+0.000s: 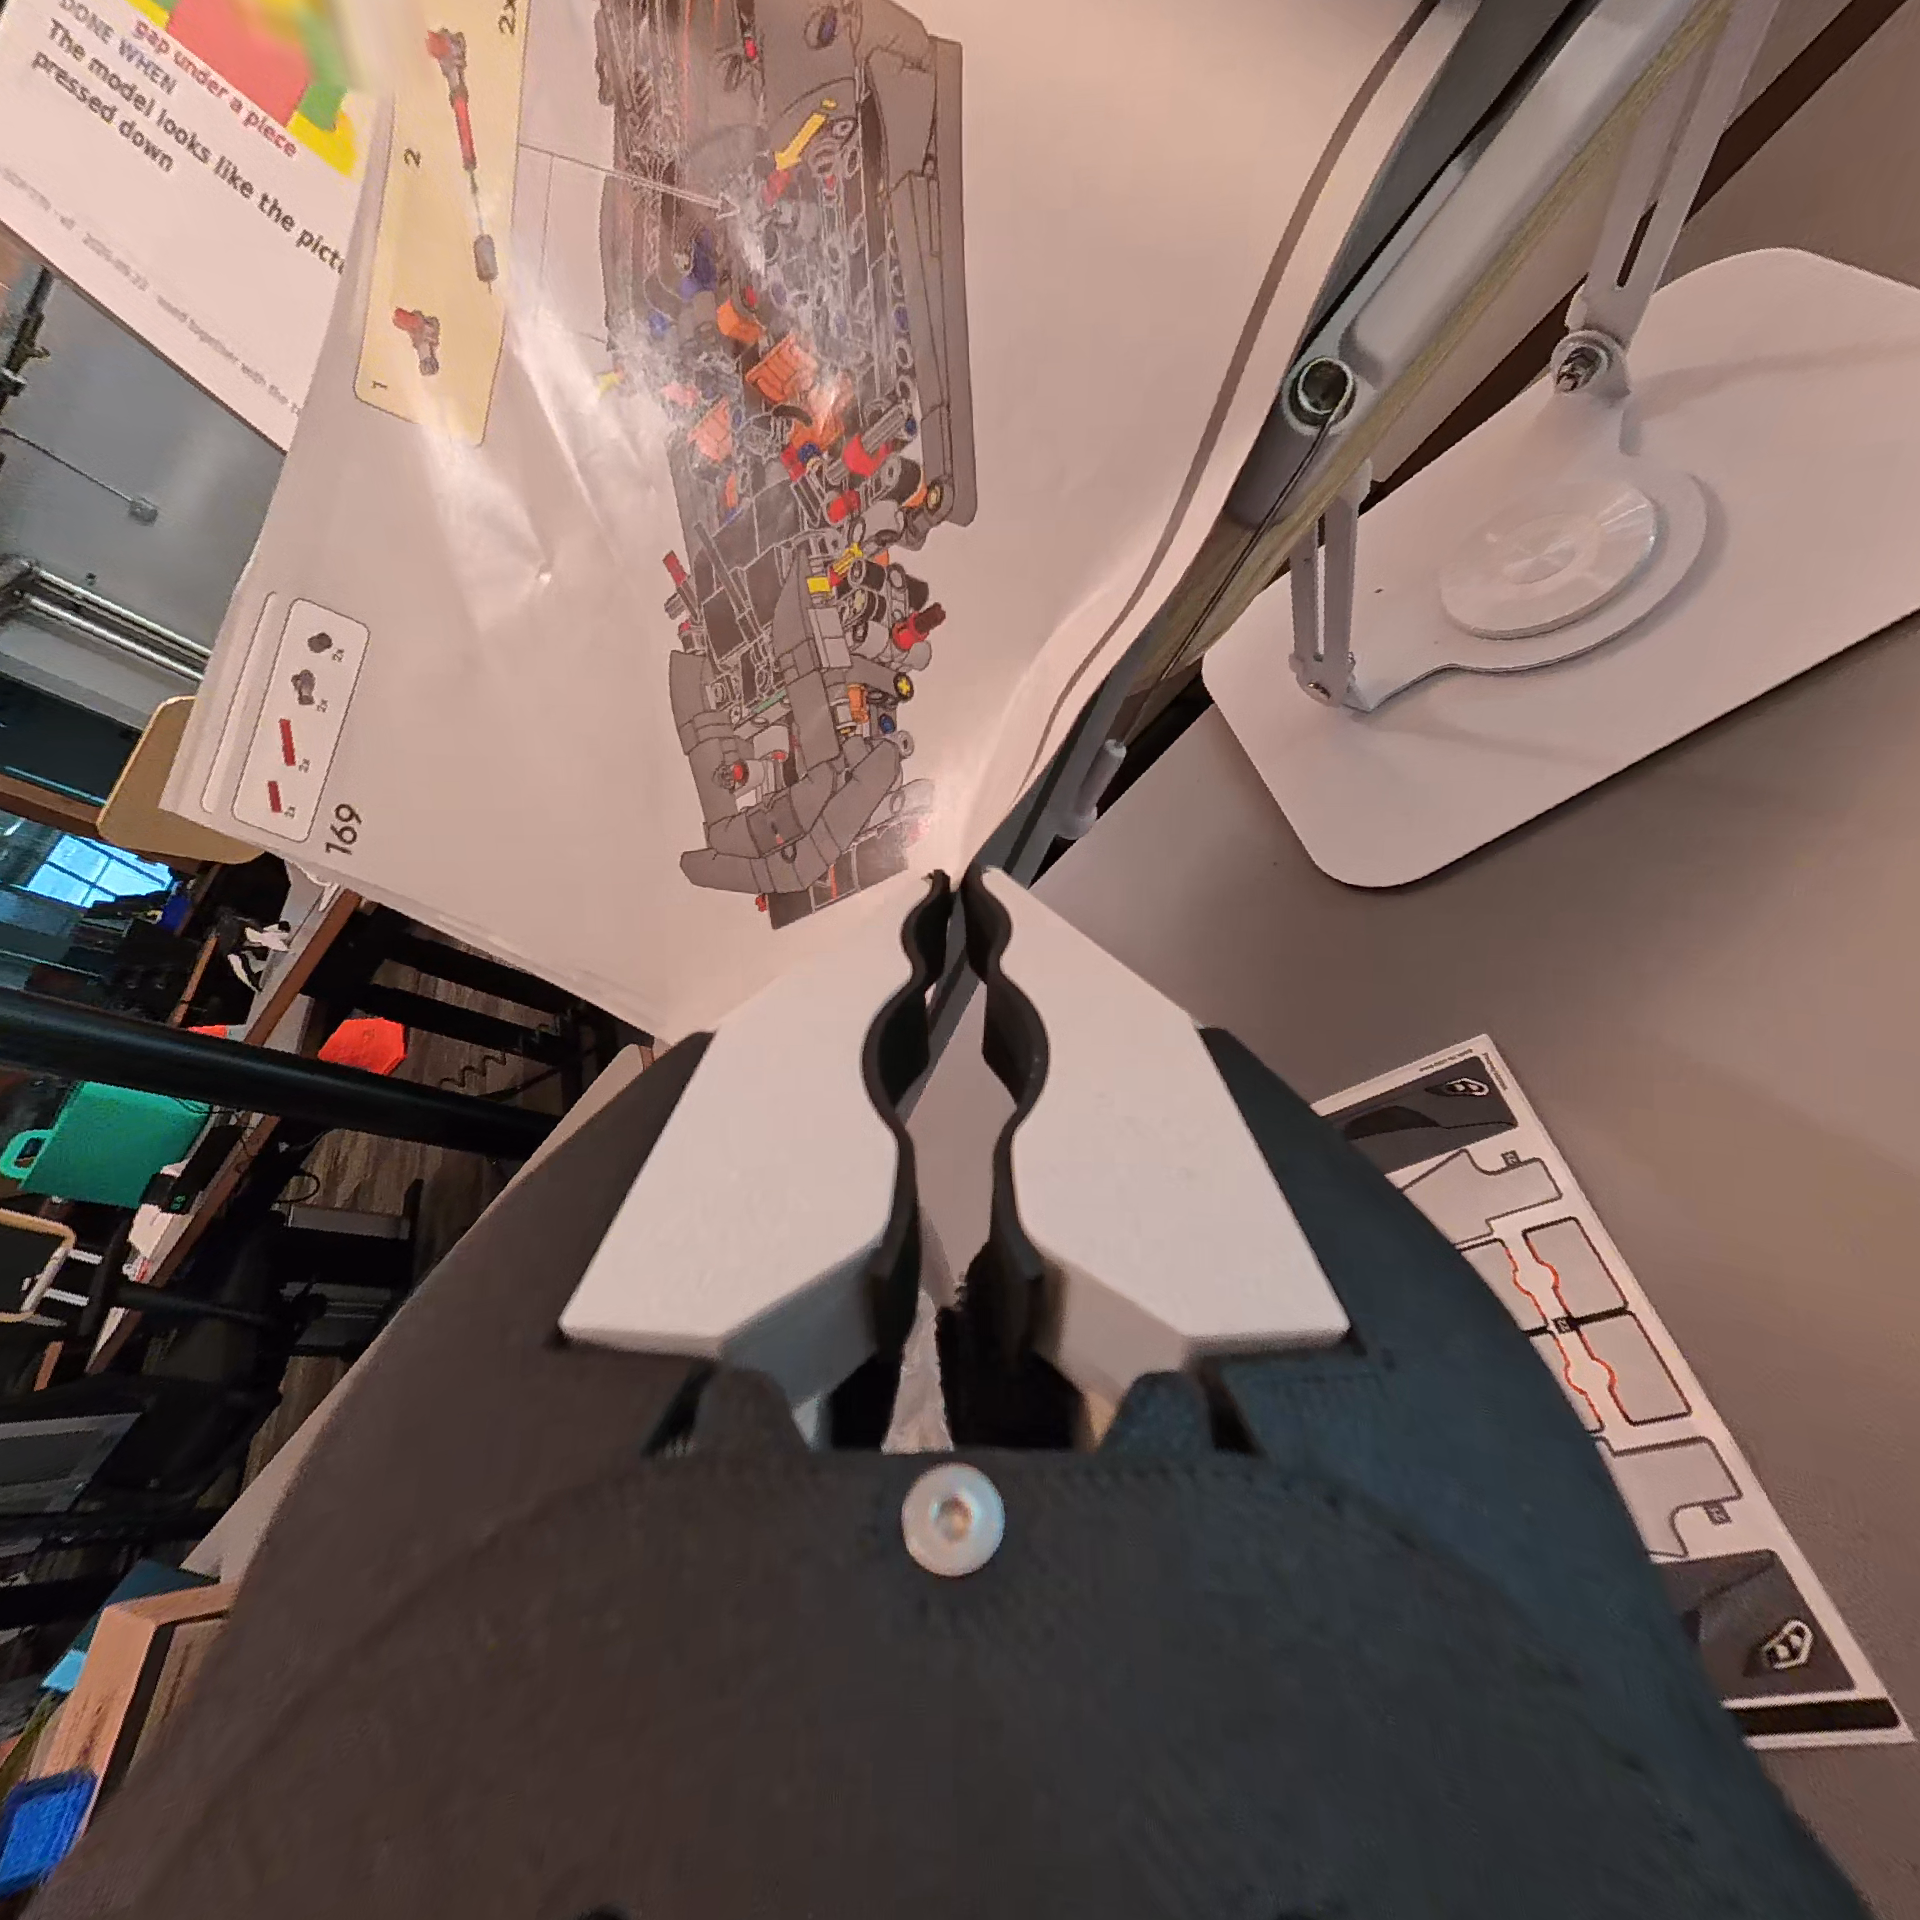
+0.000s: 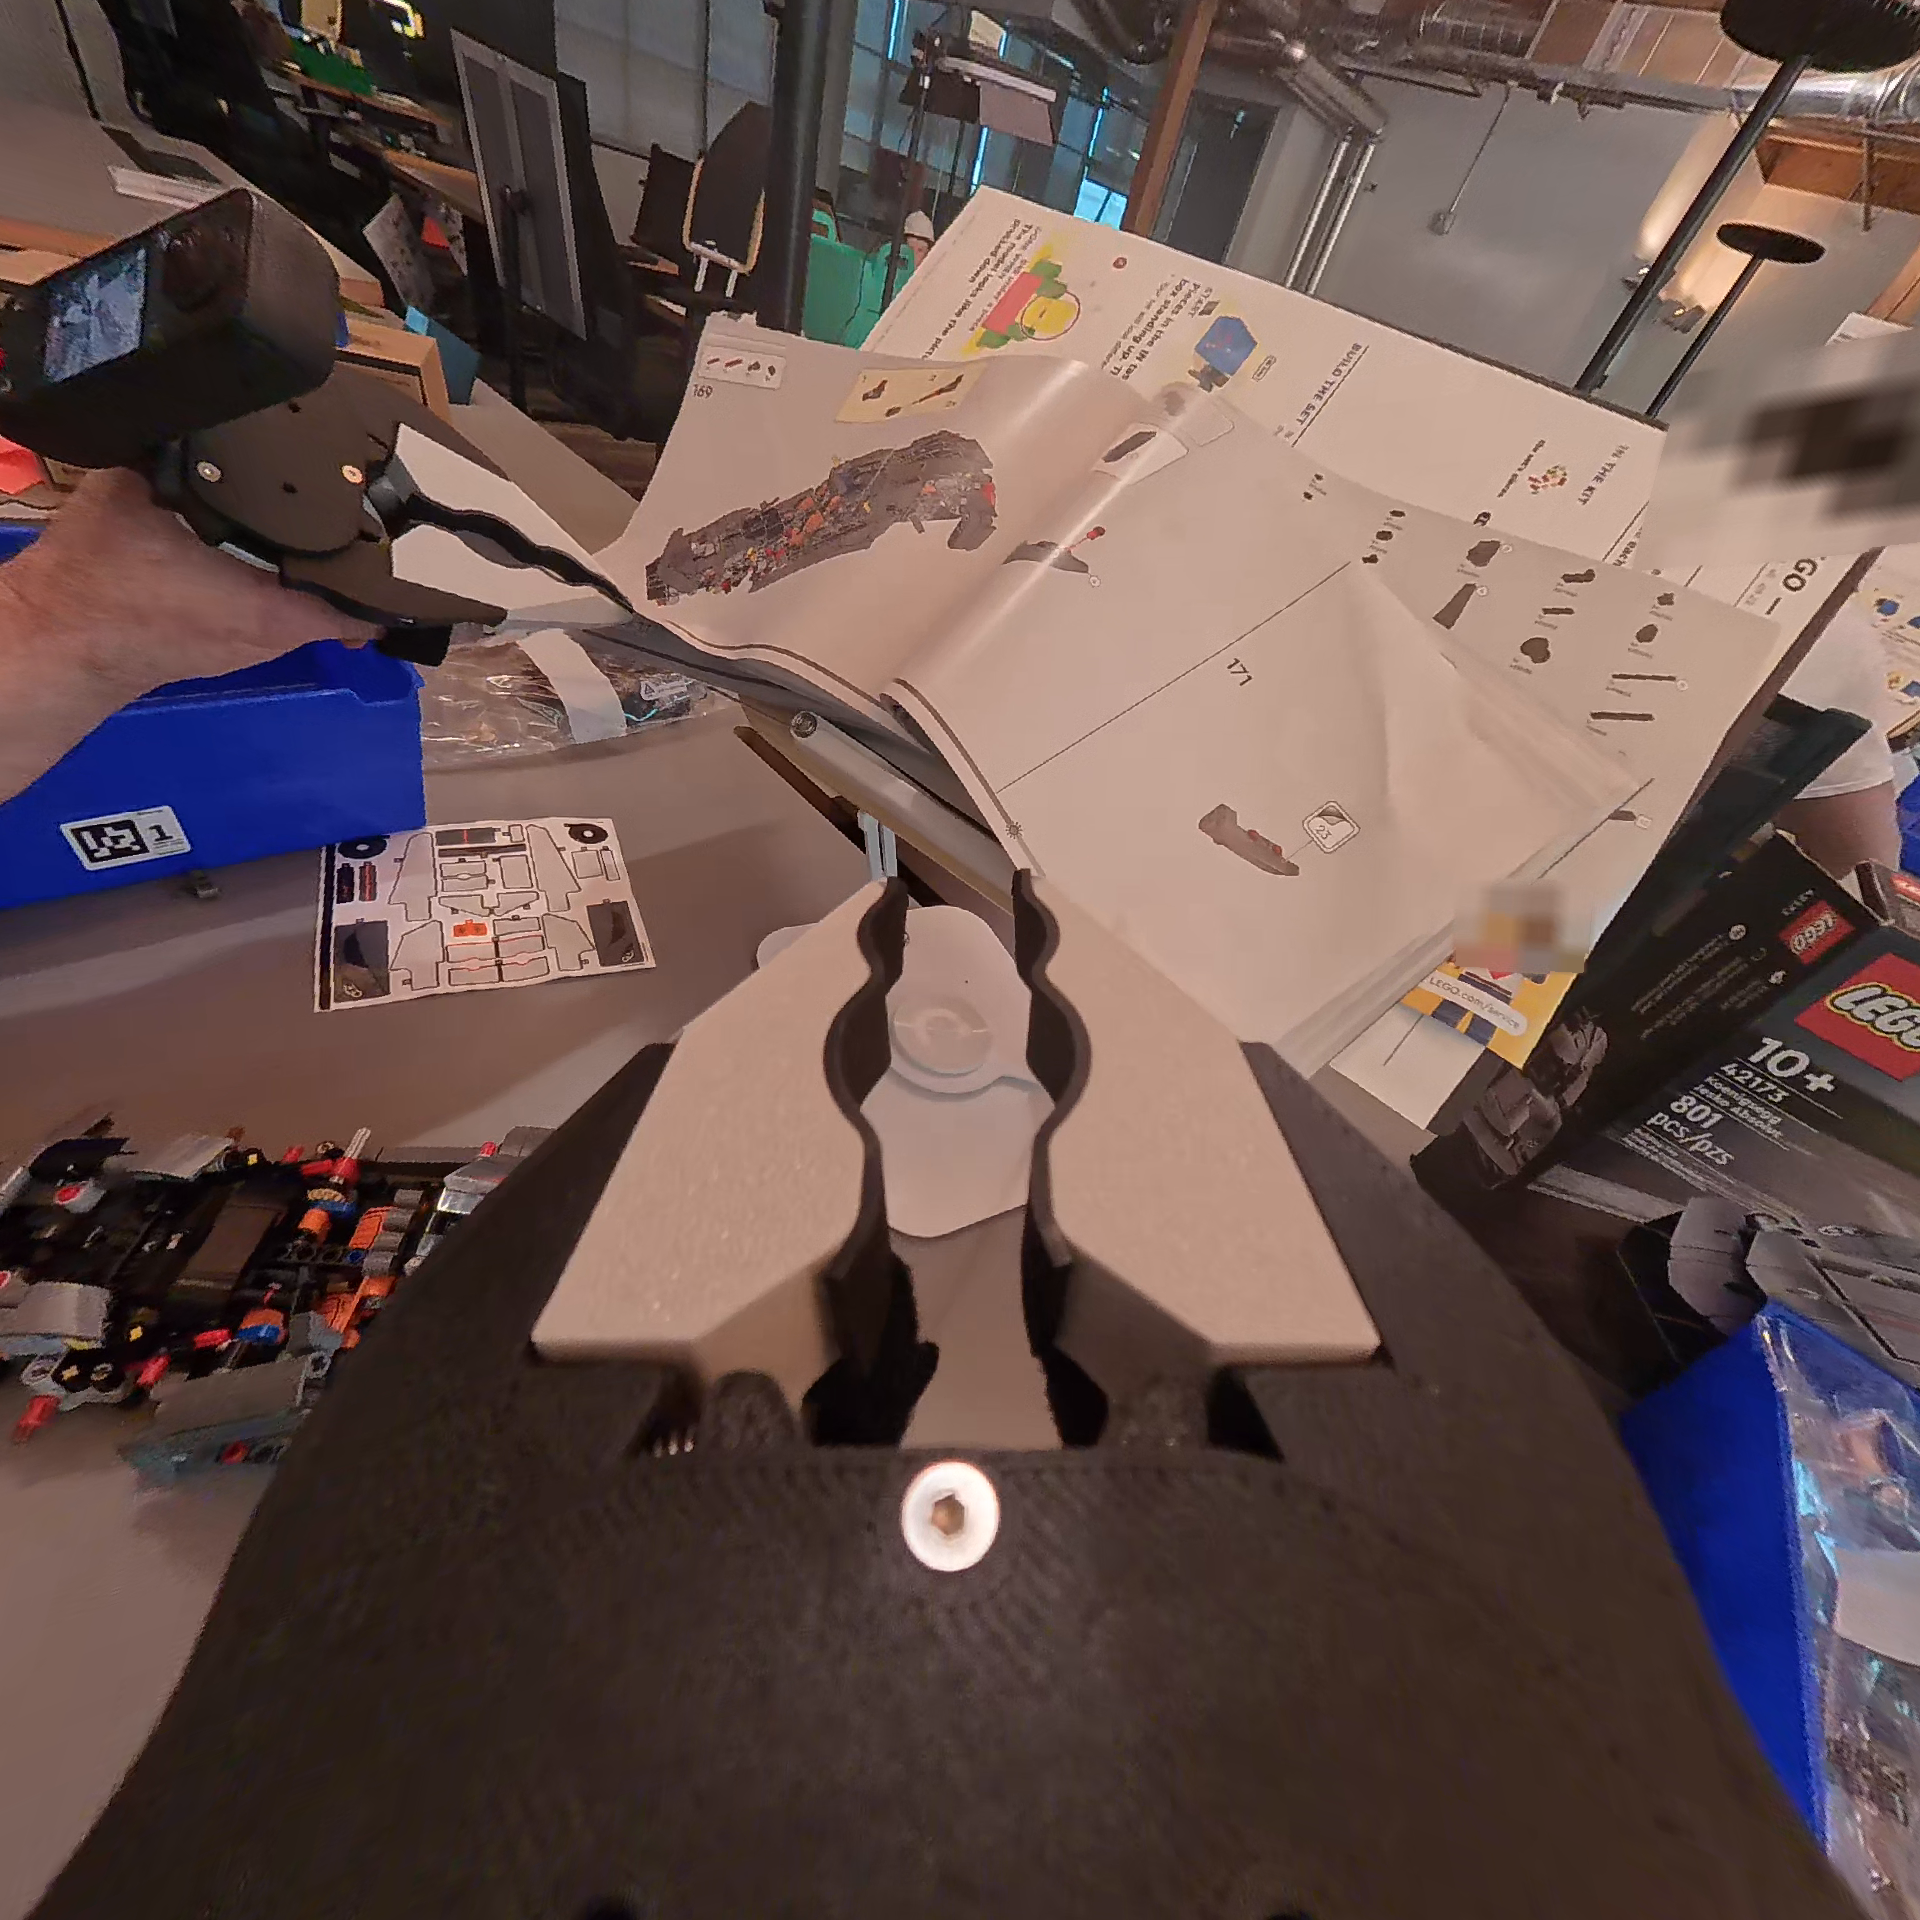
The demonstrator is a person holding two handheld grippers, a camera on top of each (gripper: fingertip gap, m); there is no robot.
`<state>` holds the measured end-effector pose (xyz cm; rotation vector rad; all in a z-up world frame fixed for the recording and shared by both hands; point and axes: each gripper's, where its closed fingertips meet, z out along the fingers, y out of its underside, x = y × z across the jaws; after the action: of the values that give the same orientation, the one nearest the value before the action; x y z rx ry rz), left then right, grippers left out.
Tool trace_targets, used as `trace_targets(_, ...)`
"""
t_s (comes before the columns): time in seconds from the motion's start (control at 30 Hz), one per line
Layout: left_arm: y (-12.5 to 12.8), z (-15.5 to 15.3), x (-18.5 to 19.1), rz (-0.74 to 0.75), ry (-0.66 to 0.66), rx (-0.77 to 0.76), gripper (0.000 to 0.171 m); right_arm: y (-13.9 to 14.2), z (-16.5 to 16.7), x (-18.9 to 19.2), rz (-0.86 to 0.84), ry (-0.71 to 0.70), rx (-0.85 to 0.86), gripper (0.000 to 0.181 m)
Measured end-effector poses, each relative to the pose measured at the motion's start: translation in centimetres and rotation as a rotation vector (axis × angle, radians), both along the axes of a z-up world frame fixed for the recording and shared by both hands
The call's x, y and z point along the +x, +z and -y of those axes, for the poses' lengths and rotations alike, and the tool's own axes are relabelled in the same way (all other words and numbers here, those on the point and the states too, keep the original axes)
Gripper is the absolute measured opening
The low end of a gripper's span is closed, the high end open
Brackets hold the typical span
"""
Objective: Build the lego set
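We pinch the lower edge of the instruction booklet [image 1: 644, 499] with our left hand-held gripper [image 1: 956, 883] — its jaws are closed on the pages, the booklet propped open on a white stand [image 1: 1558, 582]. Our right hand-held gripper [image 2: 951, 894] hovers before the stand's base with a narrow gap, holding nothing. The half-built lego model [image 2: 208, 1268] lies on the grey counter [image 2: 156, 1039] at lower left, near the sticker sheet [image 2: 478, 909] and a blue bin [image 2: 239, 769].

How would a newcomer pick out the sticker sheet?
On the grey table, look between the blue plastic bin and the white stand base. The flat white sticker sheet with grey outlined shapes lies there; unlike the propped instruction booklet, it lies flat.
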<state>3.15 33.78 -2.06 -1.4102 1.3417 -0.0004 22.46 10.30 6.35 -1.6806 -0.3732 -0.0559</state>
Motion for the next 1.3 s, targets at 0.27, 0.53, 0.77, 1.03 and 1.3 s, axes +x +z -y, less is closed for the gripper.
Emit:
trace_targets(0.27, 0.0, 0.0, -0.1, -0.001, 0.007, 0.002, 0.001, 0.0, 0.9, 0.0, 0.001, -0.001, 0.0, 0.019)
trace_targets(0.53, 0.6, 0.3, -0.5, 0.037, 0.035, 0.001, 0.018, -0.4, 2.9, -0.1, 0.026, -0.01, -0.016, 0.021)
trace_targets(0.77, 1.9, 3.2, -1.2, 0.079, 0.009, 0.01, 0.03, -1.3, 6.8, 2.9, 0.003, -0.092, -0.039, 0.022)
trace_targets(1.03, 4.5, 8.3, -5.0, 0.109, -0.015, 0.002, 0.03, -4.0, 9.5, 4.4, -0.032, -0.095, -0.097, 0.018)
trace_targets(1.3, 1.4, 13.5, -6.8, 0.09, -0.079, -0.095, 0.03, -11.6, 9.6, 2.8, 0.059, 0.045, -0.377, 0.01)
